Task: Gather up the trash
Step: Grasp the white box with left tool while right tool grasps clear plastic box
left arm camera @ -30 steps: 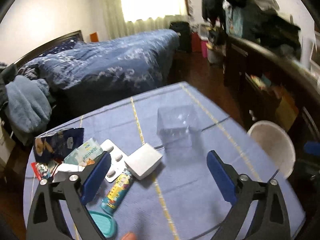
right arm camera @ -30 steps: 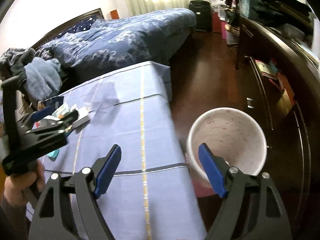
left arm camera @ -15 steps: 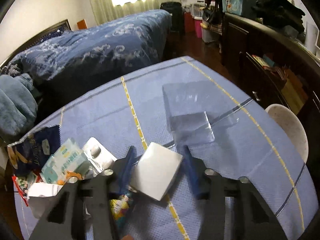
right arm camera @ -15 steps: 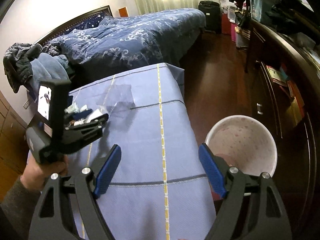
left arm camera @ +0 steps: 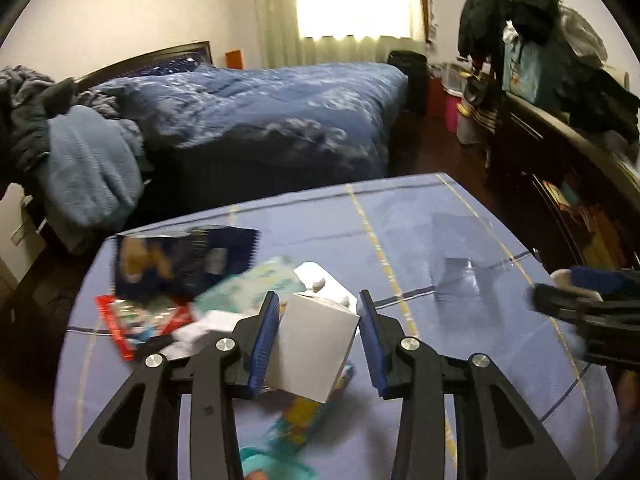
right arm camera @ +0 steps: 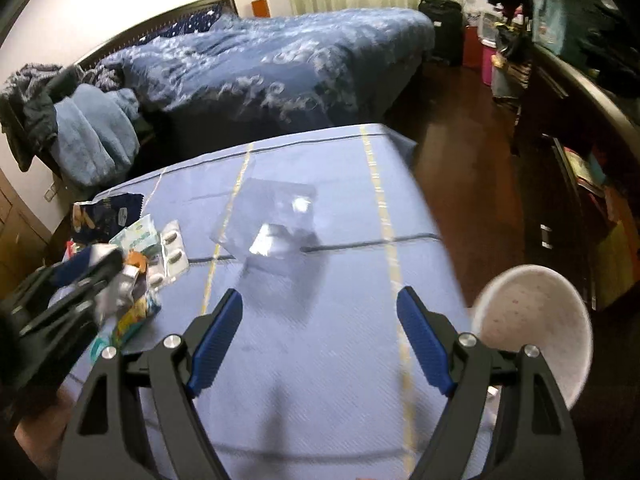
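Note:
My left gripper point(left arm camera: 318, 340) is shut on a small white box point(left arm camera: 314, 350) and holds it just above the blue tablecloth point(left arm camera: 500, 360). Under and left of it lies a pile of trash: a dark blue snack bag point(left arm camera: 180, 260), a teal tissue pack point(left arm camera: 240, 284), a pill blister point(left arm camera: 326, 280), a red wrapper point(left arm camera: 136, 324) and a colourful tube point(left arm camera: 304, 412). A clear plastic box point(right arm camera: 276, 224) lies mid-table. My right gripper point(right arm camera: 320, 336) is open and empty, just short of that clear box. The left gripper also shows in the right wrist view point(right arm camera: 68, 296).
A white bin point(right arm camera: 536, 328) stands on the floor at the table's right edge. A bed with a blue quilt point(left arm camera: 260, 120) lies behind the table. A dark cabinet point(right arm camera: 580, 140) piled with clothes runs along the right wall.
My left gripper went down over the white box, shut on it and lifted it slightly. My right gripper swung left from the bin toward the clear plastic box.

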A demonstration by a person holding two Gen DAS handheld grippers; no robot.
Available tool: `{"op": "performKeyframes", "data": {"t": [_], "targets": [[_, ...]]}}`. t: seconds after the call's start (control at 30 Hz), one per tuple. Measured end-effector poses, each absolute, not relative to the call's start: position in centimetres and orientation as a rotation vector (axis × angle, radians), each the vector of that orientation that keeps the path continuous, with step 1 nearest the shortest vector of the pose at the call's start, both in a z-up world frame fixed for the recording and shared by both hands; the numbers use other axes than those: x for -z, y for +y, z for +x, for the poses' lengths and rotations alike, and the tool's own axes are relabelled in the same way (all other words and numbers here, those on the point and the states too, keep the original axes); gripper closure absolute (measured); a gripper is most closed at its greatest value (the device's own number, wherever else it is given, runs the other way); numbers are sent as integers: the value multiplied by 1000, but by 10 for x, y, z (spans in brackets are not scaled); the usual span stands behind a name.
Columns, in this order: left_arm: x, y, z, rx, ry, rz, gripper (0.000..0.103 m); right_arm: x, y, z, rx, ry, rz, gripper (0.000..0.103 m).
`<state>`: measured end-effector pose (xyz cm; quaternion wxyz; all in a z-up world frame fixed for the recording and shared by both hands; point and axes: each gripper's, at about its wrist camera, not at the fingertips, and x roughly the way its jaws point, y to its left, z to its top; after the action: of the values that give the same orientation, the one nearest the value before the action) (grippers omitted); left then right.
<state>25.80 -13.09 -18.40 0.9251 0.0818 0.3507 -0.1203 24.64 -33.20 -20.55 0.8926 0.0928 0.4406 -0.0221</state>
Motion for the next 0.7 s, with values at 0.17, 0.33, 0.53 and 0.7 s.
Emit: {"op": "performKeyframes", "data": {"t": [0.17, 0.33, 0.53, 0.7], "targets": [[168, -110, 252, 211, 687, 166, 63, 222, -306, 288, 46, 936, 189, 22], [164, -104, 251, 212, 682, 175, 63, 231, -291, 318, 76, 946, 183, 19], [166, -109, 251, 223, 690, 178, 63, 240, -287, 333, 114, 958, 177, 38], [168, -110, 251, 223, 694, 174, 63, 238, -291, 329, 123, 948, 162, 53]]}}
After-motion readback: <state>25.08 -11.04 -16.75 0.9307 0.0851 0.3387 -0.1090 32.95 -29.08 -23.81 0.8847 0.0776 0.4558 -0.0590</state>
